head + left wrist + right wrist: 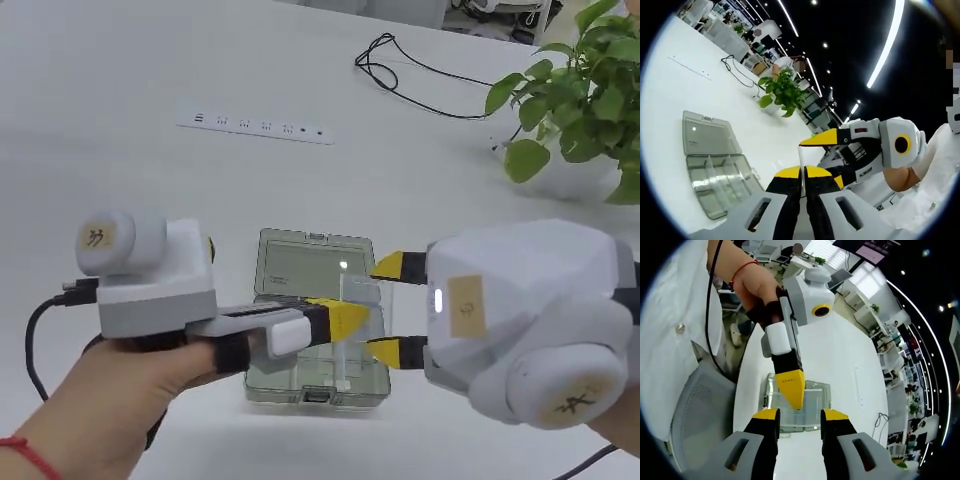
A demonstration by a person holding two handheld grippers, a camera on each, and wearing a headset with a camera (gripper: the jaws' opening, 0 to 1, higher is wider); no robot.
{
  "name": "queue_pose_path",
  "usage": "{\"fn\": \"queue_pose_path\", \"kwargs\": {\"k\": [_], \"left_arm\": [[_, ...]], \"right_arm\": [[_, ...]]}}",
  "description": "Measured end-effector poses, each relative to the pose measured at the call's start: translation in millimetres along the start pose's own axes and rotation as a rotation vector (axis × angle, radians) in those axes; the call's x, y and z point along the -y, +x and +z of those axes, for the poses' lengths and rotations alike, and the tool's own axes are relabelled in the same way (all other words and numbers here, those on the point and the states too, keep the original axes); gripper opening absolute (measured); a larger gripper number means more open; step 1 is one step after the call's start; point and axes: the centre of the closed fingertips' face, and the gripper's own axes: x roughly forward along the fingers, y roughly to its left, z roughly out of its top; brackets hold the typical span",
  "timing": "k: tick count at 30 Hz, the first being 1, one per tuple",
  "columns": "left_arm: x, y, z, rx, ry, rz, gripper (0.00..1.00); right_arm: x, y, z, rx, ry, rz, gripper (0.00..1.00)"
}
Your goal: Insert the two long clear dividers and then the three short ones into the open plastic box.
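Observation:
The open grey plastic box (pixel 300 378) lies on the white table with its lid (pixel 310 262) folded back; in the left gripper view the box (pixel 720 180) shows dividers standing in its tray. My left gripper (pixel 348 318) hovers over the box, pointing right, jaws shut on what looks like a clear divider (pixel 362 292) held upright. My right gripper (pixel 390 308) faces it from the right, open, its yellow tips above and below the divider's end. The right gripper view has my own open jaws (pixel 800 414) just short of the left gripper's yellow tip (pixel 791 390), above the box (pixel 815 392).
A white power strip (pixel 255 127) lies at the back of the table. Behind it at the back right a black cable (pixel 400 65) loops. A potted green plant (pixel 580 90) stands at the far right. The table's front edge is close below the box.

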Motion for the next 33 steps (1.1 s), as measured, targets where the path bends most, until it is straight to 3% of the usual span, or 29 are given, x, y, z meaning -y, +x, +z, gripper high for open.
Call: {"fn": "queue_pose_path", "kwargs": {"k": [7,12,14,18,20,24,26,33], "left_arm": [[-0.8,-1.4,1.1,0.004,0.042,0.0,0.0],[-0.9,-3.8,-1.4,-0.04,0.194,-0.01,0.0],[2.0,-4.5,-3.6,-0.06,0.259,-0.021,0.0],[6.2,-5.1,-5.9,-0.092,0.453,-0.043,0.0],[9.4,-6.4,-10.3,-0.12,0.495,-0.06,0.0],[17.9,-7.5,-14.1,-0.152,0.636,-0.1,0.0],[23.5,-7.7,-15.2,-0.152,0.65,-0.12,0.0],[34.2,-10.8,-20.7,-0.194,0.731,-0.166,0.0]], "right_arm": [[2.7,-3.7,3.3,0.022,0.023,0.007,0.33],[11.4,-13.6,5.1,0.083,0.101,0.033,0.33],[12.0,-17.8,6.8,0.127,0.159,0.075,0.32],[13.2,-25.6,7.3,0.182,0.218,0.157,0.28],[12.3,-29.3,9.7,0.218,0.257,0.21,0.26],[9.1,-32.8,11.1,0.265,0.287,0.314,0.2],[2.8,-35.3,13.8,0.28,0.283,0.377,0.17],[-7.8,-41.3,21.0,0.307,0.295,0.495,0.13]]}}
